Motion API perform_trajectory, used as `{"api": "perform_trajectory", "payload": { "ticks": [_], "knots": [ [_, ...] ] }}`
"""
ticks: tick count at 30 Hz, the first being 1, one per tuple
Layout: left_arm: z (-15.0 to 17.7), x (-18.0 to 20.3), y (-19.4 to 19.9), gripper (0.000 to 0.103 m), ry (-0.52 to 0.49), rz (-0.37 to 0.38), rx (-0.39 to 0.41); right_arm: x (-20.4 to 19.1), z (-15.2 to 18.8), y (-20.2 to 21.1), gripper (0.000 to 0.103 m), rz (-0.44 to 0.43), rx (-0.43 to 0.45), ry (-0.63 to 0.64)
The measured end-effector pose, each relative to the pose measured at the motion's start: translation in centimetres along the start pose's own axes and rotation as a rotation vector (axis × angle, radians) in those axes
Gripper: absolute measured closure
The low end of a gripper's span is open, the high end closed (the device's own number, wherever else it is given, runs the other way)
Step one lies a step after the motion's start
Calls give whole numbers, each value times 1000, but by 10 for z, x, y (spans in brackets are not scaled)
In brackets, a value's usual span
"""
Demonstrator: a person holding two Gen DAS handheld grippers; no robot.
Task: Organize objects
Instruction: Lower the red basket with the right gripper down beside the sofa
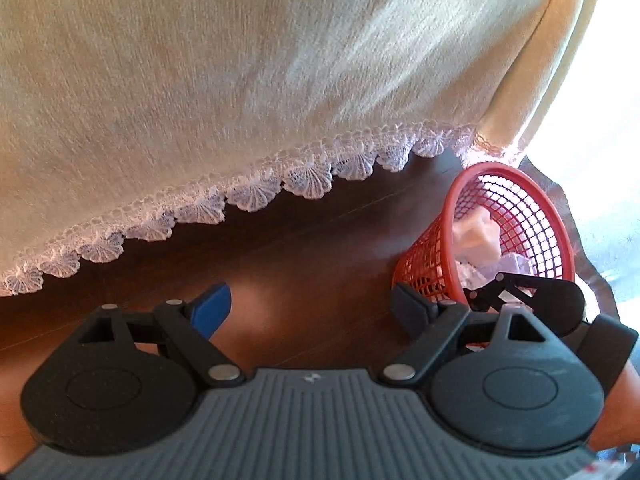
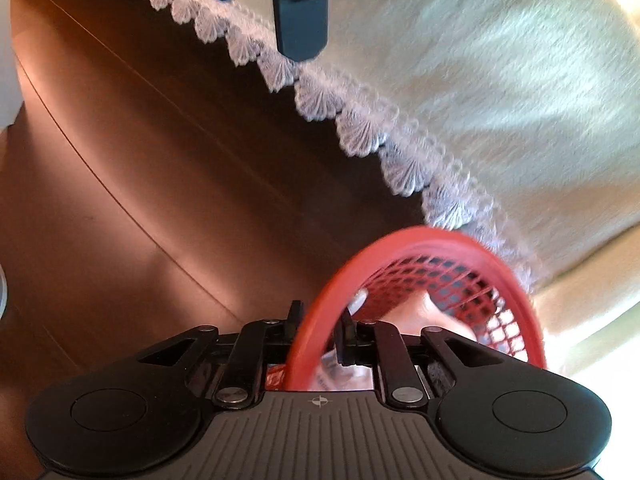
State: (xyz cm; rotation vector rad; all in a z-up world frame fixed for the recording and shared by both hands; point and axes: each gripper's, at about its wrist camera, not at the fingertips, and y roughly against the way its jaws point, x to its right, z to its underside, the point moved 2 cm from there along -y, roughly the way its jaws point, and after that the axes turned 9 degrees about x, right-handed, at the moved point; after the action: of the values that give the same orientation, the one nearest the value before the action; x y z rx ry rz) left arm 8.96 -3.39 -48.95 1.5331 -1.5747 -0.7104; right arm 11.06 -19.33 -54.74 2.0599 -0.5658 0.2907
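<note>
A red mesh basket (image 1: 432, 248) stands tilted on the brown floor (image 1: 300, 248) at the right, with crumpled white paper (image 1: 480, 236) inside it. My right gripper (image 2: 318, 332) has the basket's near rim (image 2: 440, 240) between its narrow jaws, and both pads lie against the rim. From the left wrist view the right gripper (image 1: 520, 296) shows as black links at the basket's near edge. My left gripper (image 1: 310, 304) is open and holds nothing, low over bare floor to the left of the basket. Its blue and black fingers (image 2: 300, 20) hang at the top of the right wrist view.
A cream cloth with a white lace hem (image 1: 240, 80) hangs down just behind the basket and fills the upper part of both views (image 2: 500, 80). Brown floor (image 2: 140, 160) with seams stretches to the left. Bright light falls at the far right.
</note>
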Motion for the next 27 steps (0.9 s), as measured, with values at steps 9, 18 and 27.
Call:
{"api": "perform_trajectory", "payload": {
  "ticks": [9,18,27],
  "knots": [
    [12,-1,8,19,27,-6,11,-18,0,8,41,-40,-43,-63],
    [-21,21,65,15,-4,-24,31,15,-21,75,40,-24,-84,-266],
    [-86,60,150,6,-95,-37,16,120,-65,170,40,117,-208,-981]
  ]
}}
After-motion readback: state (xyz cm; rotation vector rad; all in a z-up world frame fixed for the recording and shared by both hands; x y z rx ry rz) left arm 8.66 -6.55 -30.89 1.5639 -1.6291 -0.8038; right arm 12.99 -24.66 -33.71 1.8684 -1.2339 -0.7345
